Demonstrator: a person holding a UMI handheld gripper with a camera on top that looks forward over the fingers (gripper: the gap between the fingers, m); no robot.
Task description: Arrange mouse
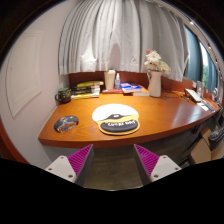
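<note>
A dark mouse [121,122] lies on a round mouse mat [117,126] with a dark rim, near the front edge of the wooden desk [160,117]. A round white disc [108,112] sits just behind the mat. My gripper [113,160] is open and empty, its two magenta pads [78,158] spread wide. It is held in front of the desk edge, below and short of the mouse.
A small round metal dish [66,123] sits left of the mat. A vase of flowers [154,72] stands at the back right, books [87,89] at the back left, a carton [110,80] in the middle back. Curtains hang behind.
</note>
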